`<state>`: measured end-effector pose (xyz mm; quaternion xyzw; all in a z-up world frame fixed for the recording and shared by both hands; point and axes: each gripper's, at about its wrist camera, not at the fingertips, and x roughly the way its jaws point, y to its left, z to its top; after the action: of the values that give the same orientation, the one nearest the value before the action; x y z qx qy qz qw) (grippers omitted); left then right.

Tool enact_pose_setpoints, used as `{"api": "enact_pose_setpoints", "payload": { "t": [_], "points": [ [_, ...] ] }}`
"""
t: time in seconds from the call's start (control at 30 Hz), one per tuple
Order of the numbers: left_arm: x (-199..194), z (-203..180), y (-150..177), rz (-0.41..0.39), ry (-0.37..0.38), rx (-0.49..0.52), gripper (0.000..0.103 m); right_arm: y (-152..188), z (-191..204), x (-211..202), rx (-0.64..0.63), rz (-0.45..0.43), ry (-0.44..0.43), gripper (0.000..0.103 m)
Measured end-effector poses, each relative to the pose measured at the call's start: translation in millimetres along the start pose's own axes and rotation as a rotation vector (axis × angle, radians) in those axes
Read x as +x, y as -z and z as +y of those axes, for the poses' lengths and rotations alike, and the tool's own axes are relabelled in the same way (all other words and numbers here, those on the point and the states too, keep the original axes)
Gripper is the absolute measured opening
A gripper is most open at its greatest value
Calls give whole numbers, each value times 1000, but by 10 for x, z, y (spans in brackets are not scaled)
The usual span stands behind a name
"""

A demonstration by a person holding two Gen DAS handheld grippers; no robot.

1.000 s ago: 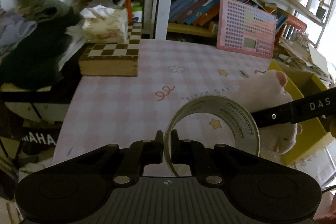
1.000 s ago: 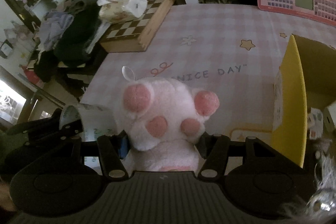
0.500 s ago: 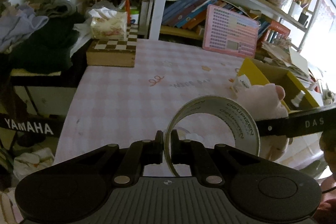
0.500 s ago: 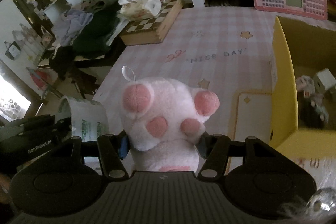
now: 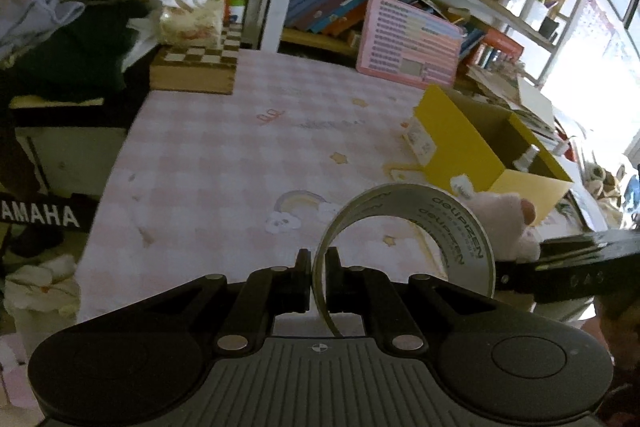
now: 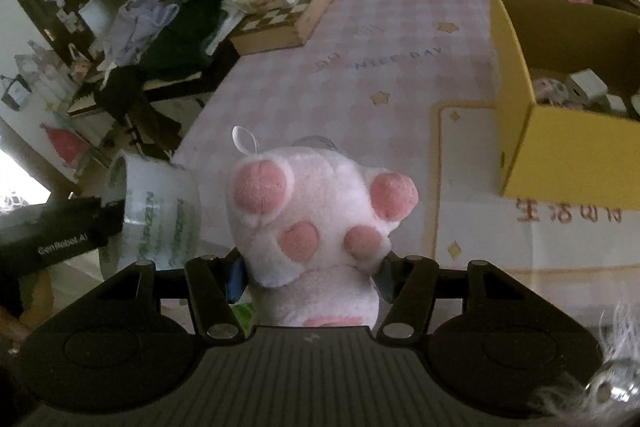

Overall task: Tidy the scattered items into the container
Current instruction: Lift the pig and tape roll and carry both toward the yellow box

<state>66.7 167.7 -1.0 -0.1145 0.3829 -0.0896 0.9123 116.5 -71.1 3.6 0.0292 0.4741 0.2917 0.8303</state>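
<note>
- Our left gripper (image 5: 318, 267): jaws pinching the wall of a tape roll (image 5: 452, 227), held above the pink checked tablecloth (image 5: 224, 155).
- Our right gripper (image 6: 312, 275): fingers clamped on a pink plush paw (image 6: 316, 211), toes up.
- Yellow box (image 6: 560, 151): at 2 o'clock from the paw, open-topped, small items inside.
- Chessboard case (image 5: 196, 67): at 11 o'clock, tissue pack (image 5: 192, 19) on top.

Right gripper (image 6: 312, 271): clamped on the plush paw (image 6: 316, 219), pads facing the camera.
Tape roll (image 6: 160, 211): just left of the paw, held by left gripper (image 6: 114, 213).
Yellow box (image 6: 560, 155): right of the paw, on the bench (image 6: 360, 75).
</note>
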Motion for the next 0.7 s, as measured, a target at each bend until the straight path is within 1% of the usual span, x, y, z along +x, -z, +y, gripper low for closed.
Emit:
{"api": "enact_pose_setpoints", "payload": {
  "t": [0.2, 0.37, 0.7],
  "points": [
    [-11, -108, 59, 3, 39, -14, 5, 183, -68, -115, 37, -4, 38, 58],
    [43, -227, 103, 22, 71, -12, 5, 290, -144, -221, 58, -8, 69, 58],
    [159, -518, 135, 59, 113, 30, 5, 441, -383, -363, 95, 19, 97, 58]
  ]
}}
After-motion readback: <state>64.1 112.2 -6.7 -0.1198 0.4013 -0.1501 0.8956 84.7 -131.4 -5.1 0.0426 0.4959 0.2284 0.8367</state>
